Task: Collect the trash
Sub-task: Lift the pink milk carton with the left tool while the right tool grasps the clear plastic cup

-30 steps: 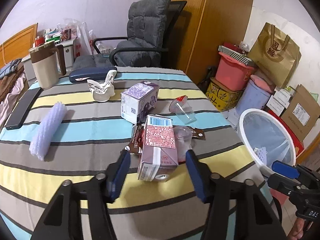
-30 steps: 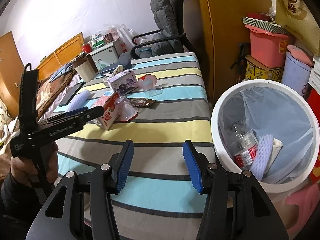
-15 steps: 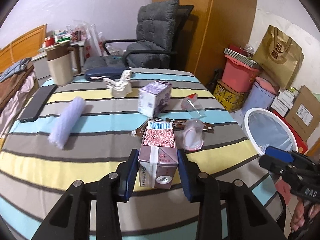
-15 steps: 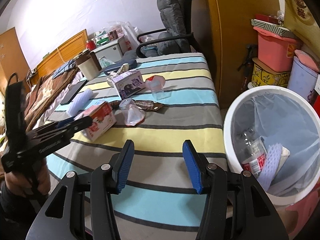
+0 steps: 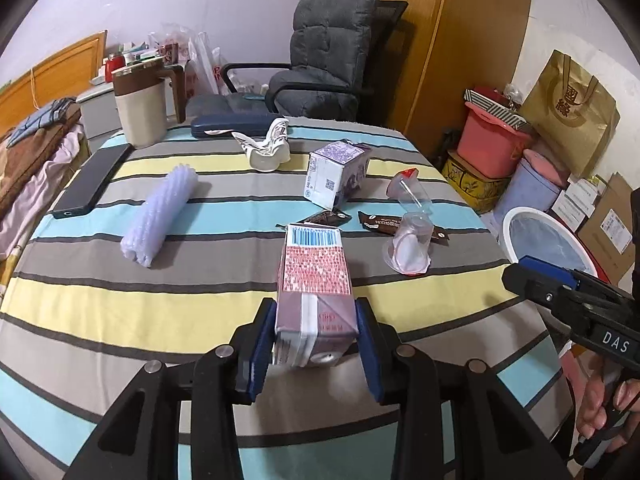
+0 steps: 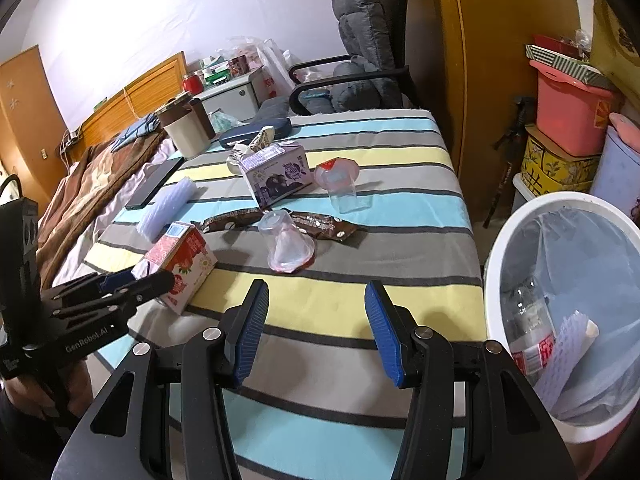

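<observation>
Left gripper closed onto carton | right gripper apart | carton base hidden

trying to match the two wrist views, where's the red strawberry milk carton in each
Left wrist: red carton at bottom centre, clamped in the left gripper.
Right wrist: same carton at lower left, in that gripper.
Shared landmark: purple carton further up the table.

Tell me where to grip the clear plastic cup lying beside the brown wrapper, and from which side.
Grip the clear plastic cup across its narrow closed end, coming from above. It lies on its side, tapered; the flared mouth looks flimsy and likely to crush.
</observation>
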Motion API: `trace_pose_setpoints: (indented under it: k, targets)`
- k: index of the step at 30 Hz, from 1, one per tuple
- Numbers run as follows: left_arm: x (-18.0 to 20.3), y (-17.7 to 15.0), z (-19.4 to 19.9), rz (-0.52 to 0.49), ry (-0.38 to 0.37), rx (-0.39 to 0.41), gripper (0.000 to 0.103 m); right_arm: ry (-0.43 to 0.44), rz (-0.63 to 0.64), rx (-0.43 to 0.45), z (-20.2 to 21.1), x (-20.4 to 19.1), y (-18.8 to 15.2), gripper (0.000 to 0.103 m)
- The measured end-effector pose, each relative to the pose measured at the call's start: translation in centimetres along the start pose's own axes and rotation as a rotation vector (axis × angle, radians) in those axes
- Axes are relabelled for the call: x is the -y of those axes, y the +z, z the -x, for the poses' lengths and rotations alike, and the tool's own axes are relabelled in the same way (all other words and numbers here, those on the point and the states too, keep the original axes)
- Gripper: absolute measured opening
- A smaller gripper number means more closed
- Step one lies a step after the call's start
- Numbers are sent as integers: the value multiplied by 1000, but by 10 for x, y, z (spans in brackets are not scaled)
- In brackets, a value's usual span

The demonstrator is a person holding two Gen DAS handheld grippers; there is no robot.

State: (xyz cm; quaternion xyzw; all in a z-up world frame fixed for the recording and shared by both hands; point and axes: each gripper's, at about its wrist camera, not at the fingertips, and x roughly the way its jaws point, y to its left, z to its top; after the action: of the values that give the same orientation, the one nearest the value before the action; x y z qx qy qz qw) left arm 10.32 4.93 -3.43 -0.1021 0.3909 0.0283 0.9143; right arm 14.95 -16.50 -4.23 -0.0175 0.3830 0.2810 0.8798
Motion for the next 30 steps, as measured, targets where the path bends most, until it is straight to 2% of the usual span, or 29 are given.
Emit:
trace_pose_setpoints:
  k: [6, 13, 21, 23, 25, 30]
  targets:
    - [-2, 6, -11, 6, -7, -18, 39, 5, 17, -1, -8, -5, 7, 52]
    - [-8, 6, -10, 18, -23, 5, 38, 16, 44, -14, -28, -14, 19, 52]
    - [-16, 2, -9, 41, -42, 7, 38, 22, 75, -49, -54, -25, 26, 46]
    - [-17, 1, -8, 43, -45, 9, 38, 16, 85, -57, -58, -28, 27, 42]
    - [-17, 1, -8, 46, -47, 9, 38, 6, 94, -67, -63, -29, 29, 33]
    - [-18, 0, -8, 46, -46, 10, 38, -10, 99, -60, -59, -27, 28, 31]
